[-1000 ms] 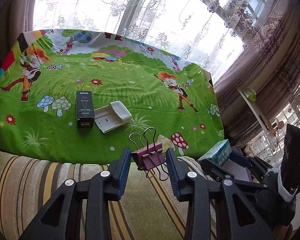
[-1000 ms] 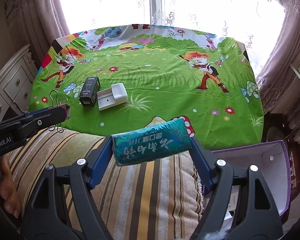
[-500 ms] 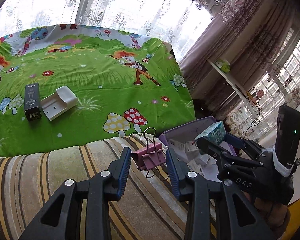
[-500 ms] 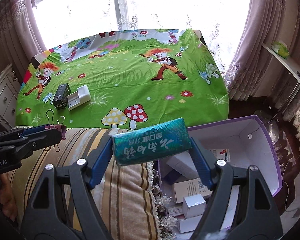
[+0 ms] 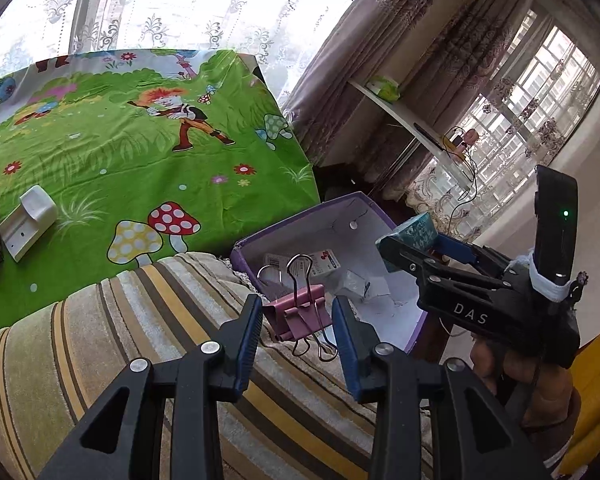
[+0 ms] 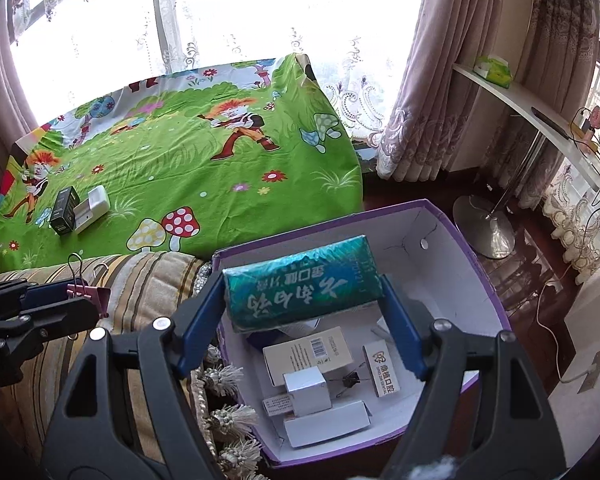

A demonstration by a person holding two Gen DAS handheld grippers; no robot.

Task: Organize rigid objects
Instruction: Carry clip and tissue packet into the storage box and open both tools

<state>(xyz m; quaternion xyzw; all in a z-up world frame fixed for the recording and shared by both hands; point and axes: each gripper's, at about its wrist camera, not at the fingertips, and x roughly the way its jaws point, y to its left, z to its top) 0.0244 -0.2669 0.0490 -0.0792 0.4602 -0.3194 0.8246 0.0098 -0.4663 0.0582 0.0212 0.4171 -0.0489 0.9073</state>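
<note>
Right gripper [image 6: 300, 300]: clamped across teal packet [image 6: 302, 282], above purple box [image 6: 480, 280].
Left gripper [image 5: 296, 320]: grasping pink binder clip [image 5: 298, 316], box at 1 o'clock.
Advice: centre over open box before releasing; lower first.

- Daylight floods through the white lace-curtained window [image 6: 228, 20] behind my view, blown out to pure white glare.
- The bright green cartoon-print bedsheet [image 5: 112, 152] sits evenly lit and sharp in both my wrist views.
- Soft shadow fills the purple cardboard storage box [image 6: 476, 280].
- Fisheye bending curves the dusty-pink patterned drapes [image 6: 460, 80]; my corners vignette black.
- No motion blur that I can spot.
</note>
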